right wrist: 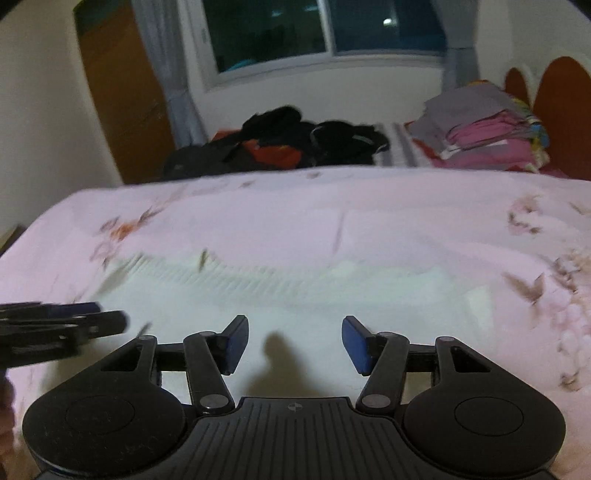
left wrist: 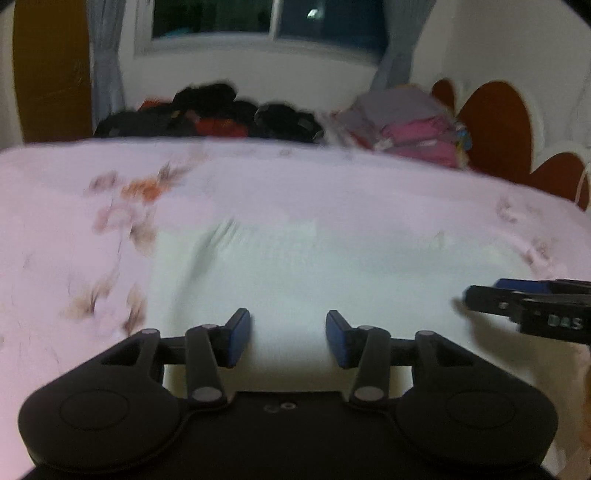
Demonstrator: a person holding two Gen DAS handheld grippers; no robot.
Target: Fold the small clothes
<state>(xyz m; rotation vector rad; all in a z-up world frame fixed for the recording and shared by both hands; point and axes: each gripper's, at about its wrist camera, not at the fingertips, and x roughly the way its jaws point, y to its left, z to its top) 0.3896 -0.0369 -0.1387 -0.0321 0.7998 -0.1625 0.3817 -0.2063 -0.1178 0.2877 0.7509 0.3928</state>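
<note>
A small white ribbed garment [left wrist: 314, 266] lies flat on the pink floral bedsheet [left wrist: 74, 229]; it also shows in the right wrist view [right wrist: 295, 291]. My left gripper [left wrist: 289, 338] is open and empty, just above the garment's near part. My right gripper [right wrist: 294, 343] is open and empty over the garment's near edge. The right gripper's fingers [left wrist: 517, 299] reach in from the right of the left wrist view. The left gripper's fingers [right wrist: 66, 321] reach in from the left of the right wrist view. Both views are blurred.
A heap of dark and red clothes [left wrist: 214, 114] lies at the bed's far side. A stack of folded grey and pink clothes [right wrist: 487, 125] stands at the far right by a brown headboard [left wrist: 495, 125]. A window [right wrist: 325, 29] and wooden wardrobe [right wrist: 122, 92] are behind.
</note>
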